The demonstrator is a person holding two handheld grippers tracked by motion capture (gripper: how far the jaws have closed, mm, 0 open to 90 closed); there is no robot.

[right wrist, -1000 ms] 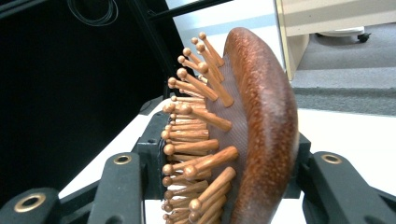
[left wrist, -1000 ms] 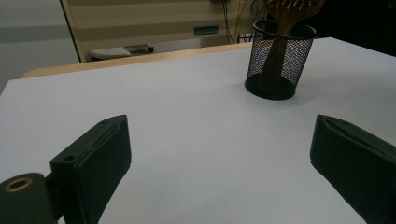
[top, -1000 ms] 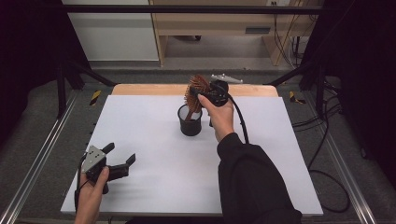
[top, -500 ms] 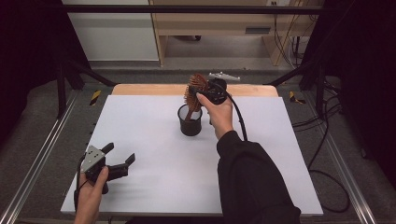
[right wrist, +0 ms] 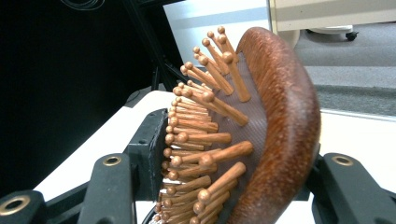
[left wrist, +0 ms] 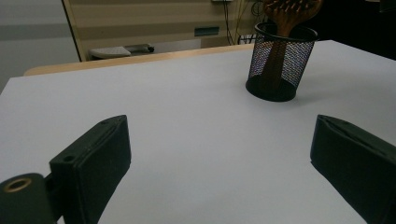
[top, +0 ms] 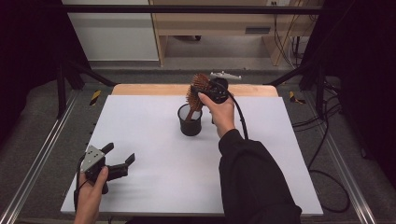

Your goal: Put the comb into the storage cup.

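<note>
High view. Right gripper (top: 205,91) is at the far middle of the white table (top: 154,177), pinching the head of a wooden hairbrush (top: 196,91). The brush stands handle-down in a black mesh cup (top: 190,121); its head leans out over the cup's far rim. Left gripper (top: 122,161) rests at the near left corner, well apart from the cup, with nothing between its spread jaws.

Left gripper view. Both jaws stand wide apart over bare table. The mesh cup (left wrist: 279,63) is far and to the right; the brush handle (left wrist: 275,56) shows through the mesh, reaching down to the cup floor or close to it. I cannot tell whether it touches bottom.

Right gripper view. The brush head (right wrist: 252,135) sits between the jaws, bristle side facing left, rounded wooden back to the right. The jaws bear on it from both sides: left jaw among the bristle pegs, right jaw at the back. Grip looks firm, though the contact points are partly hidden by the brush.

Judgement on progress. The handle is inside the cup, so the placing looks nearly complete. Left to do, as I read it: let go of the head, draw the right gripper clear without tipping the cup, and check that the brush settles against the rim. The left gripper has no part in this step so far.
</note>
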